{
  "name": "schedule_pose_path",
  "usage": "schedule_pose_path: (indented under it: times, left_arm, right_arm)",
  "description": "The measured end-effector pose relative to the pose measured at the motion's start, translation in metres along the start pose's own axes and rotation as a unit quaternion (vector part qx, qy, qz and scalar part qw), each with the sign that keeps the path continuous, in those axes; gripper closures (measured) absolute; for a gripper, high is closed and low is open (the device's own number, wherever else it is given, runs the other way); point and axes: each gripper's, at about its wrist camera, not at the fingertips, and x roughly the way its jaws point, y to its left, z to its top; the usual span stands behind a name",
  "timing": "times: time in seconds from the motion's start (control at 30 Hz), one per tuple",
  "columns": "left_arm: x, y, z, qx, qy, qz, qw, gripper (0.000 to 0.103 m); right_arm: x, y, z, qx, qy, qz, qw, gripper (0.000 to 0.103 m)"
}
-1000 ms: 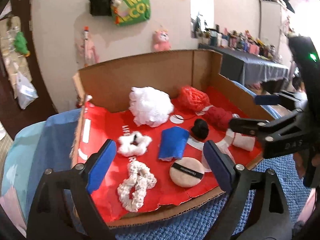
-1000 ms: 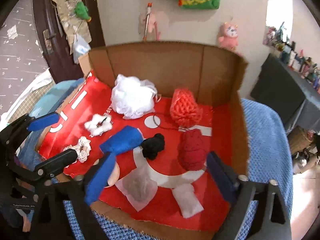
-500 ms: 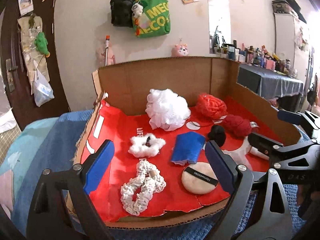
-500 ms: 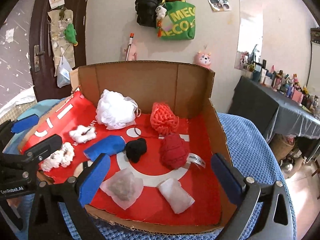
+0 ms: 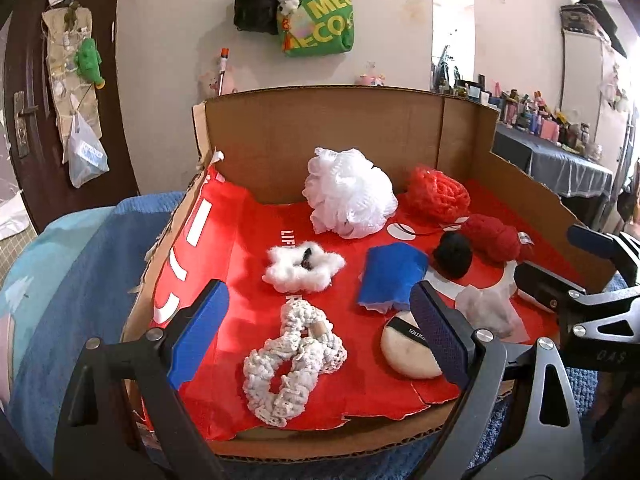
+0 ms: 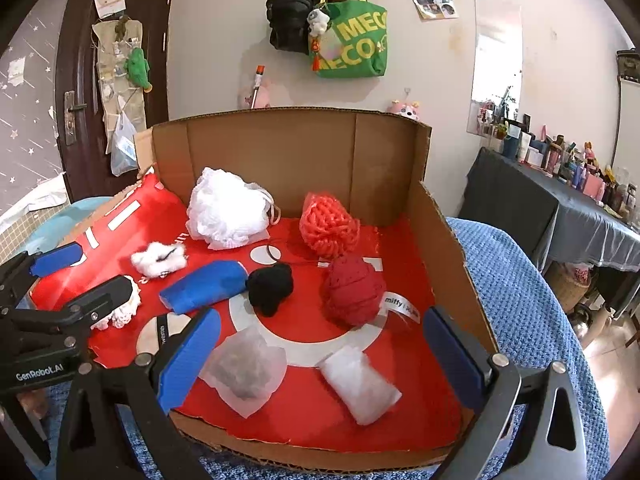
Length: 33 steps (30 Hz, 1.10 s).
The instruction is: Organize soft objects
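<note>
Bedroom wall behind, with a green tote bag (image 6: 352, 40) and a black bag (image 6: 290, 20) hung on it; dark door at left. Blue knitted blanket (image 6: 516, 280) covers the surface, and on it sits an open cardboard box (image 6: 280, 152) with a red liner floor (image 5: 240, 248). Soft objects are scattered inside the box: white mesh pouf (image 5: 350, 198) at the back, orange knit ball (image 5: 438, 194) to its right, dark red yarn ball (image 6: 352, 290), black pompom (image 6: 270, 286), blue cloth roll (image 6: 204, 286), white fluffy scrunchie (image 5: 302, 266), cream crochet scrunchie (image 5: 290, 356), round powder puff (image 5: 406, 350) partly behind a finger. Near the front edge lie a translucent pouch (image 6: 244, 368), contents unclear, and a small white packet (image 6: 360, 380). Left gripper (image 5: 320, 340) hovers at the box's front edge, jaws spread wide, nothing between the pads, the cream scrunchie below the gap. Right gripper (image 6: 320, 364) likewise wide apart and empty, with the pouch and packet below it.
</note>
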Motion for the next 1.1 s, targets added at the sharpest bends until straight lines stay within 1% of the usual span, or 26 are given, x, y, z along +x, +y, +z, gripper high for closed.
schedule_pose_path:
  times: [0.4,1.1]
  left_arm:
    - [0.006,-0.0018,-0.0013,0.004,0.01,-0.002,0.9999,0.01]
    - [0.0052,-0.0025,-0.0014,0.005,0.01,-0.002,0.9999,0.01]
  right_arm:
    - [0.0039,-0.0045,-0.0025,0.011,0.005,-0.003,1.0,0.0]
    - [0.0028,-0.0044,-0.004,0.009,0.006,-0.004,1.0,0.0]
